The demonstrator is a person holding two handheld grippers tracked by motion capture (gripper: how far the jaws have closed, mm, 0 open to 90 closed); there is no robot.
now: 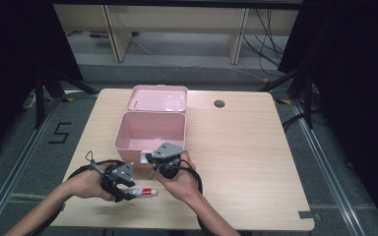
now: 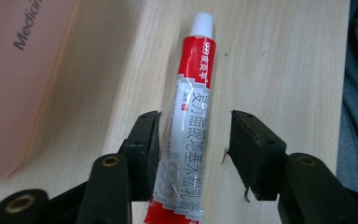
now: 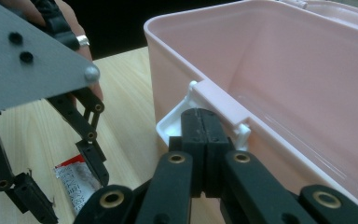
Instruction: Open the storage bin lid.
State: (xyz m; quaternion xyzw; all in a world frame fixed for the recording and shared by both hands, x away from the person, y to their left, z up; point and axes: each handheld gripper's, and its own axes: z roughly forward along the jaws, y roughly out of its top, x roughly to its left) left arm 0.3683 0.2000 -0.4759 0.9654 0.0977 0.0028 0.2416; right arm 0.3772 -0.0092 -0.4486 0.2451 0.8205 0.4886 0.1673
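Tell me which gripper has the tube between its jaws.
The left gripper: its open jaws straddle the tube on the table. The right gripper is shut at the box's latch.

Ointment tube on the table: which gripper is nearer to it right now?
Left. The left gripper straddles the tube, jaws open on either side of it. The right gripper is off at the pink box, shut at the white latch on its front wall.

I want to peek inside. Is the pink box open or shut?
Open: the box has its lid flipped back flat on the table, and its inside looks empty.
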